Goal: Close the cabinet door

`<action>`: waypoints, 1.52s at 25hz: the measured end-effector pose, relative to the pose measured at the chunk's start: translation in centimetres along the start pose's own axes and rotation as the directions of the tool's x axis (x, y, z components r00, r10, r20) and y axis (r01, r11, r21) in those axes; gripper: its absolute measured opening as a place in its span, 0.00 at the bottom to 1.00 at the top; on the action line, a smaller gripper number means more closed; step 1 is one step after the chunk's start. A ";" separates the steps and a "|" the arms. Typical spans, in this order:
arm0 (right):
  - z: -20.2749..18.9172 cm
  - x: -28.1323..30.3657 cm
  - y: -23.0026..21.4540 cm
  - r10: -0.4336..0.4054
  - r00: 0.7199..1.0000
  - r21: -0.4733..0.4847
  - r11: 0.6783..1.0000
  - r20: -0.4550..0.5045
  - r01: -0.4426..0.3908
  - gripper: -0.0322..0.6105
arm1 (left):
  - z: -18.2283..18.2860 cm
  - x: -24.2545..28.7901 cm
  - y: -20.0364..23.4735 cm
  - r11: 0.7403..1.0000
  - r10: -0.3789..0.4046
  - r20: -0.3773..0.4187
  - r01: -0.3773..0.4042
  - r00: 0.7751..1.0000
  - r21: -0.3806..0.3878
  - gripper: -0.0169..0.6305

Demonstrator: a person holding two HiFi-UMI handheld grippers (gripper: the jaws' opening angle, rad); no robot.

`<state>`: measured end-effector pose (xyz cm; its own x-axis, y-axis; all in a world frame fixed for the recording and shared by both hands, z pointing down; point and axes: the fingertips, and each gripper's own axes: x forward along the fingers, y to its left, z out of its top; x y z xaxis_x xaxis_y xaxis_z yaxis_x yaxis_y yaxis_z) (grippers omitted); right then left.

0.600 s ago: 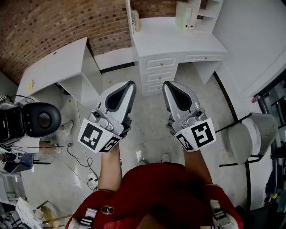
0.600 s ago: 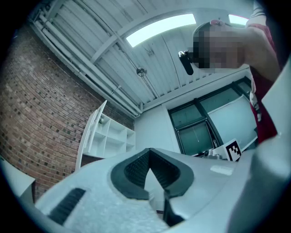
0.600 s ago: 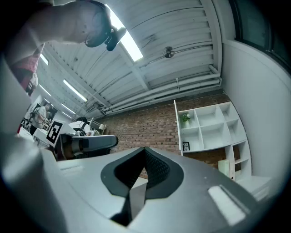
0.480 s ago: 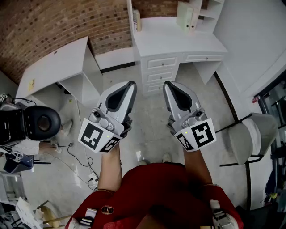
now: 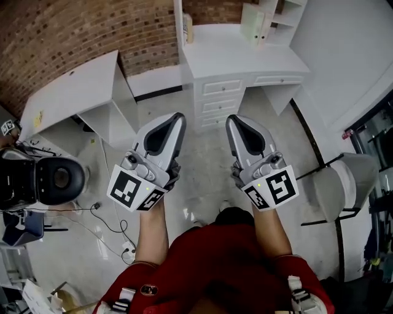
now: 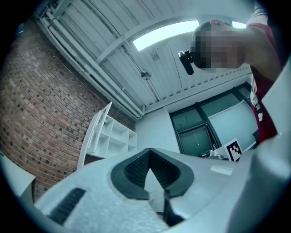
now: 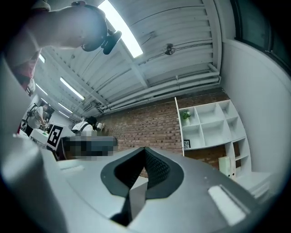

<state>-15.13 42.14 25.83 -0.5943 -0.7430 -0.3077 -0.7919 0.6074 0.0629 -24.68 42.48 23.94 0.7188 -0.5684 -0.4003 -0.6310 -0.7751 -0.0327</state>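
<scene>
Head view crops the shelves (image 5: 287,11) above the desk (image 5: 233,54).

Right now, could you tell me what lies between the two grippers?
Only bare floor, seen in the head view, between the left gripper and the right gripper.

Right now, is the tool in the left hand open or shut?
Shut: on the left tool the jaws meet at their tips, with nothing between them.

White cabinet (image 5: 73,89) stands on floor against brick wall, well ahead. Door (image 5: 127,95), plain white panel at right end, stands open; inner shelf exposed.
</scene>
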 end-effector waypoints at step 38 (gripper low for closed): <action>-8.1 21.1 -28.5 0.157 0.985 0.035 0.987 0.072 -0.159 0.07 | -9.6 28.1 24.2 0.975 0.172 -0.067 -0.160 0.983 0.154 0.03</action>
<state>-6.21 6.87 25.21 -0.6992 -0.6164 -0.3620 -0.6816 0.7275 0.0778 -16.98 5.14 20.69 0.6176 -0.7102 -0.3379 -0.7751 -0.6224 -0.1086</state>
